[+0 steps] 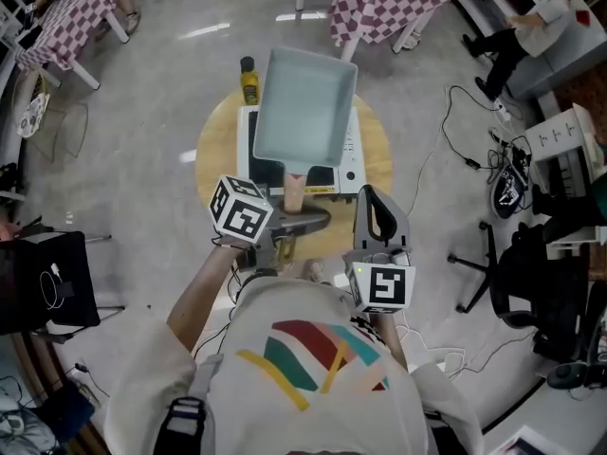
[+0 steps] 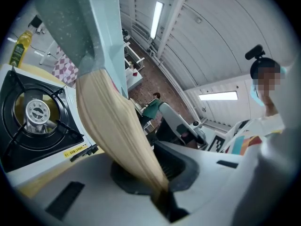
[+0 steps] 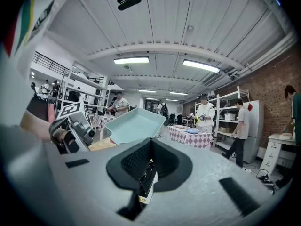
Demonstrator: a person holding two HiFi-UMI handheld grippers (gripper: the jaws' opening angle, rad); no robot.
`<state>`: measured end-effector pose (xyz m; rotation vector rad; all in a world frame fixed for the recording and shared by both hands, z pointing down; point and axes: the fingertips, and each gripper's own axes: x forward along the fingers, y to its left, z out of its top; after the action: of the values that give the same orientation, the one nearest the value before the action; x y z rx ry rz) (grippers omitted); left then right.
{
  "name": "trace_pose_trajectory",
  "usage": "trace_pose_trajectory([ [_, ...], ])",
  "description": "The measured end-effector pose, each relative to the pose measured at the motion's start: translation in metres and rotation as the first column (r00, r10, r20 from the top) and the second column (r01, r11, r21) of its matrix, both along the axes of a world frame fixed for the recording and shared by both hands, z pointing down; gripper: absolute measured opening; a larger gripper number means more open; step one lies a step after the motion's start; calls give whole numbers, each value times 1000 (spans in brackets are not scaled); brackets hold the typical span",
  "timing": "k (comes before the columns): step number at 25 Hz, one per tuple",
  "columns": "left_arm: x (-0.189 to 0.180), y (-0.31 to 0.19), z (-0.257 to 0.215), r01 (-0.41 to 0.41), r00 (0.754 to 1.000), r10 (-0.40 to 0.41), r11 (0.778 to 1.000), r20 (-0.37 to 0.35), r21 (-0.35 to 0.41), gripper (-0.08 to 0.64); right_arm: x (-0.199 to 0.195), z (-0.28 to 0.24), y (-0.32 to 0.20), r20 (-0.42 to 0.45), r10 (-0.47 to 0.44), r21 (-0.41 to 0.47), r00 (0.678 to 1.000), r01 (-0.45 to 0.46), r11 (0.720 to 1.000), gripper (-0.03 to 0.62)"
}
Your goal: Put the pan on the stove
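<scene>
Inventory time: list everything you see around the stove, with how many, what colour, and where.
round table: one, light wood, middle of the floor
stove: one, white with a black burner, on the round table
pan: one, pale blue with a wooden handle, held above the stove
oil bottle: one, yellow, on the round table by the stove's far left corner
checked tables: two, red-and-white, far side of the room
left gripper: one, grey, shut on the pan's handle
right gripper: one, grey, shut, empty, right of the handle
</scene>
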<state>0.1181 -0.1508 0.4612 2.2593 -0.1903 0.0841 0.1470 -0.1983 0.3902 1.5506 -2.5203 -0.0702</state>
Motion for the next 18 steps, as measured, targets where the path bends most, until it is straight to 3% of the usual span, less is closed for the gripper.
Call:
trace_pose_trajectory([
  [4,2,-5,8,-20,999,18,999,-35,-44,11,3,0,3,-7,28,-9,1000,-28,1000,-2],
  [10,2,-19,27,8,996,-20,990,-86,-138,14,19,-3,4,-17,101,22,995,-101,995,-2],
  [15,4,-18,39,-2,989,-36,966,-144,-257,14,23,-2,4,-19,120,10,993,-120,993,-2],
  [18,0,-20,46,-2,988,-44,957,-151,-291,14,23,1,5,-28,124,6,992,-123,992,-2],
])
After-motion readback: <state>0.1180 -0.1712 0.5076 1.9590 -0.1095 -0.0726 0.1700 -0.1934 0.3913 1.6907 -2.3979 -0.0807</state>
